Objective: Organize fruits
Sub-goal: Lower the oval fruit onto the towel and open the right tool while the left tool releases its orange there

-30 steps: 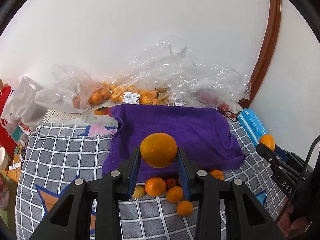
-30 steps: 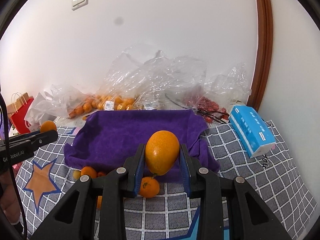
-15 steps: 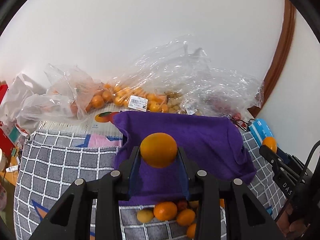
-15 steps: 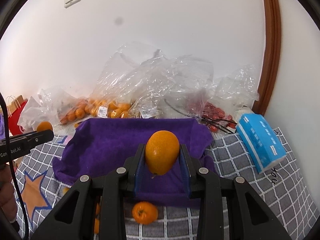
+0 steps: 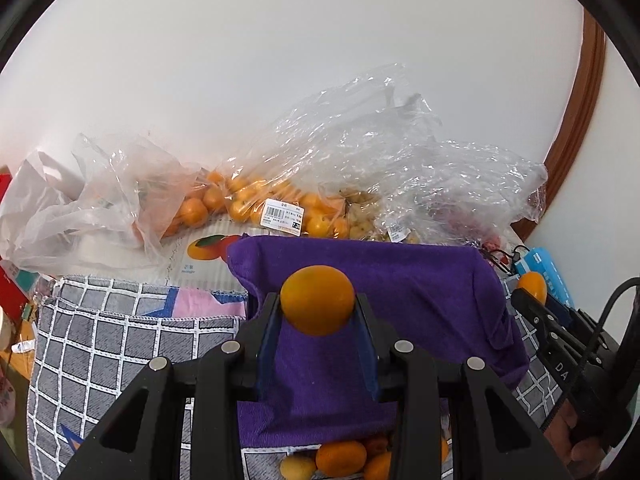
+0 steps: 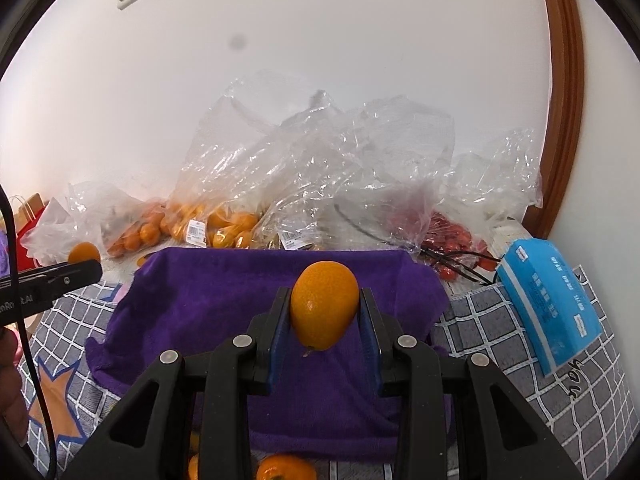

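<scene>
My left gripper is shut on a round orange and holds it above the purple towel. My right gripper is shut on an oval orange above the same towel. Loose oranges lie on the checked cloth just in front of the towel's near edge, partly hidden by my fingers. The right gripper with its orange shows at the right of the left wrist view. The left gripper with its orange shows at the left of the right wrist view.
Clear plastic bags of oranges and red fruit are heaped against the wall behind the towel. A blue tissue pack lies right of the towel. A grey checked cloth covers the table. A red paper bag stands far left.
Both grippers have moved forward over the purple towel with their oranges. The loose oranges on the cloth have dropped toward the bottom edge of both views.
</scene>
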`<state>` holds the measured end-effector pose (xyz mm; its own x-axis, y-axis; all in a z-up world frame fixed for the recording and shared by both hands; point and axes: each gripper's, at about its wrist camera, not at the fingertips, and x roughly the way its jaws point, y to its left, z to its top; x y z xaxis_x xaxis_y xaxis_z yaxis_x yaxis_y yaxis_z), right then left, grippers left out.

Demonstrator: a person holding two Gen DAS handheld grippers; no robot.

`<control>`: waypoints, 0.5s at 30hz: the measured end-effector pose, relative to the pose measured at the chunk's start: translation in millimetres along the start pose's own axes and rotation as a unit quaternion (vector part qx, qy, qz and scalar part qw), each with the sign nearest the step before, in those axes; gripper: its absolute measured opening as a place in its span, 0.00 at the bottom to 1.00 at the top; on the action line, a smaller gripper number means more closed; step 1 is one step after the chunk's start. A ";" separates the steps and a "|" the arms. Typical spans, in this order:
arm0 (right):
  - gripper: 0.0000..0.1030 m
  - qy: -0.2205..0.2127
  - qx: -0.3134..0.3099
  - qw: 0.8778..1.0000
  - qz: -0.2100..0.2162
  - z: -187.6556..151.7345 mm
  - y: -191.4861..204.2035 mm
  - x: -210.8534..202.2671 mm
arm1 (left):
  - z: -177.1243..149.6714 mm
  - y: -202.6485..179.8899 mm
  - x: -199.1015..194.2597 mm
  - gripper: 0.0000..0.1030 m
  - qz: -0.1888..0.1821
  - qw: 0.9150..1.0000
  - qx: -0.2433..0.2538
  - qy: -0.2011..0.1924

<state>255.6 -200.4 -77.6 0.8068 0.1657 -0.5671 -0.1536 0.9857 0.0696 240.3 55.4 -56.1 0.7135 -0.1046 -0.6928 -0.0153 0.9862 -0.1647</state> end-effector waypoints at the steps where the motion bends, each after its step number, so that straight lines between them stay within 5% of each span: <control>1: 0.32 0.002 0.001 1.000 0.000 -0.4 -1.3 3.1 | -0.1 1.1 2.9 0.33 0.000 1.000 -0.001 0.003; 15: 0.32 0.041 0.009 0.999 -0.008 -16.8 -11.9 49.4 | -5.8 1.4 49.4 0.33 0.010 0.998 -0.008 0.058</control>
<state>287.7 -204.5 -120.2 0.7591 0.1472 -0.6341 -0.1305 0.9887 0.0733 271.4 50.8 -94.7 0.6276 -0.0999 -0.7721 -0.0410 0.9861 -0.1609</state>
